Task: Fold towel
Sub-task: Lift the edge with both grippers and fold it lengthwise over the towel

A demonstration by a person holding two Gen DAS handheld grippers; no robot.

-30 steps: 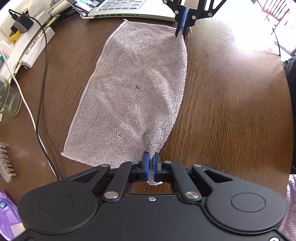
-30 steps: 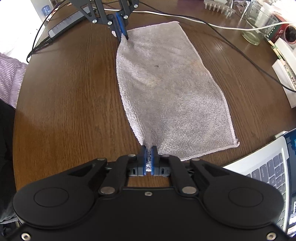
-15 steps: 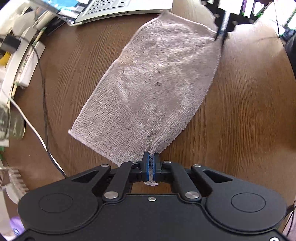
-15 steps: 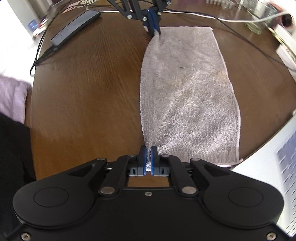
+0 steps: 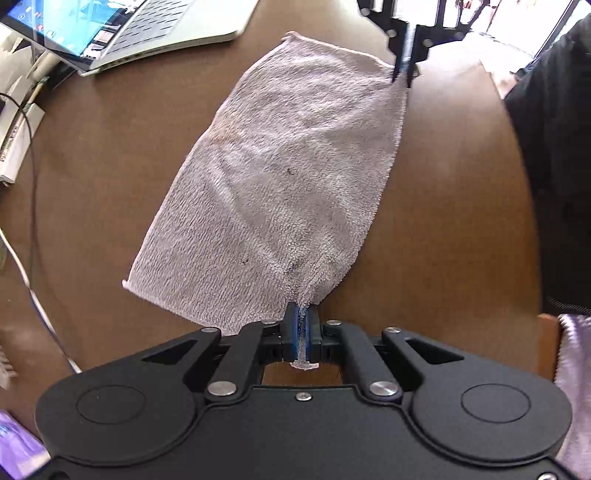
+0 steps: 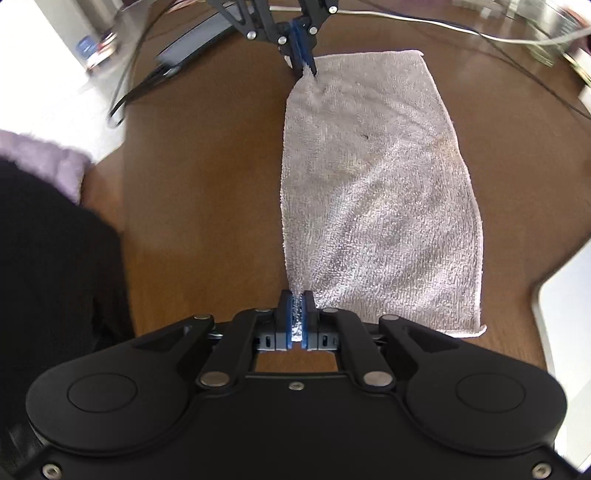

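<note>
A pale grey towel (image 5: 288, 177) lies spread on the round brown wooden table (image 5: 443, 221); it also shows in the right wrist view (image 6: 376, 206). My left gripper (image 5: 302, 314) is shut on one near corner of the towel. My right gripper (image 6: 296, 301) is shut on the other corner of the same long edge. Each gripper shows at the far end of the other's view: the right one (image 5: 402, 74), the left one (image 6: 304, 66). The held edge is lifted slightly off the table; the opposite long edge rests on the wood.
An open laptop (image 5: 147, 33) sits just beyond the towel's far corner; its edge shows in the right wrist view (image 6: 565, 295). Cables (image 5: 29, 229) run along the left. A dark flat device (image 6: 192, 48) and more cables (image 6: 480, 33) lie at the table's back. A person's dark clothing (image 5: 554, 166) borders the table.
Both grippers, still shut on their corners, have lifted and drawn the held long edge sideways. The towel has shifted and now shows skewed, with light wrinkles across it.
</note>
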